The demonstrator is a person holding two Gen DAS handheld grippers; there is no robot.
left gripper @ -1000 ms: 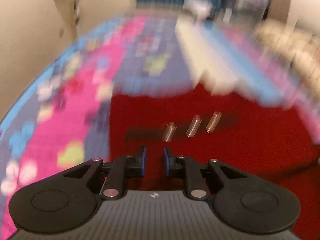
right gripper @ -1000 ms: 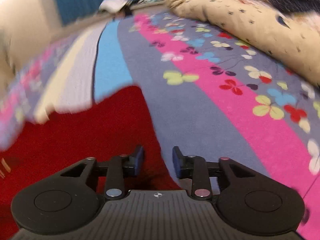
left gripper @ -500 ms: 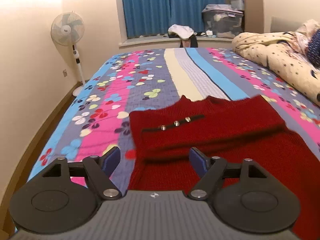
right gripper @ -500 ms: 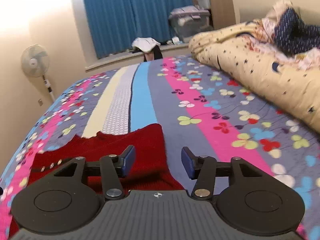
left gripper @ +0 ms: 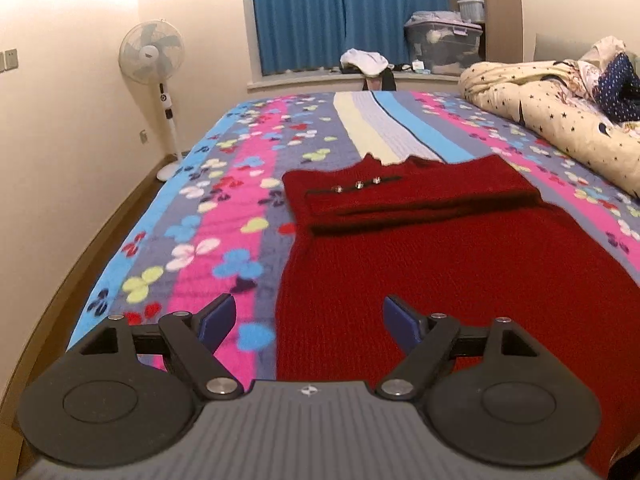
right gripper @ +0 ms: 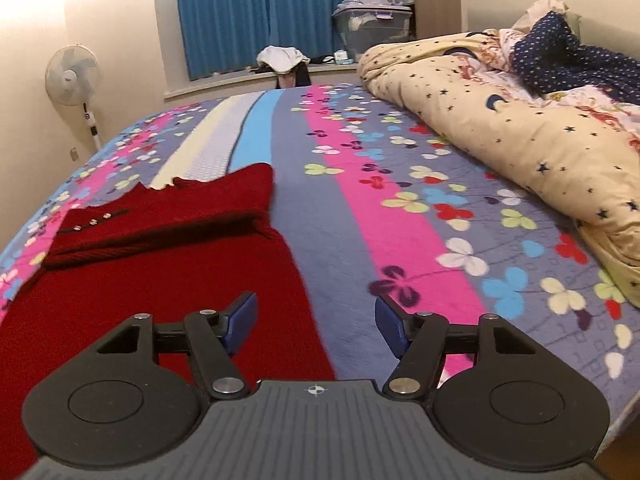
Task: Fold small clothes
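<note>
A dark red knitted sweater (left gripper: 460,264) lies flat on the bed, its upper part folded down into a band with three small silver buttons (left gripper: 358,185). It also shows in the right wrist view (right gripper: 160,276). My left gripper (left gripper: 308,322) is open and empty, held above the sweater's near left edge. My right gripper (right gripper: 316,326) is open and empty, held above the sweater's near right edge.
The bed has a striped floral cover (right gripper: 400,208). A cream star-print duvet (right gripper: 520,132) with dark blue cloth is heaped on the right. A standing fan (left gripper: 154,60) is by the left wall. Blue curtains, a storage box (left gripper: 444,46) and clothes are at the far end.
Both grippers were shut low at the red sweater; they have let go, opened wide and drawn back and up. The sweater's top part now lies folded down.
</note>
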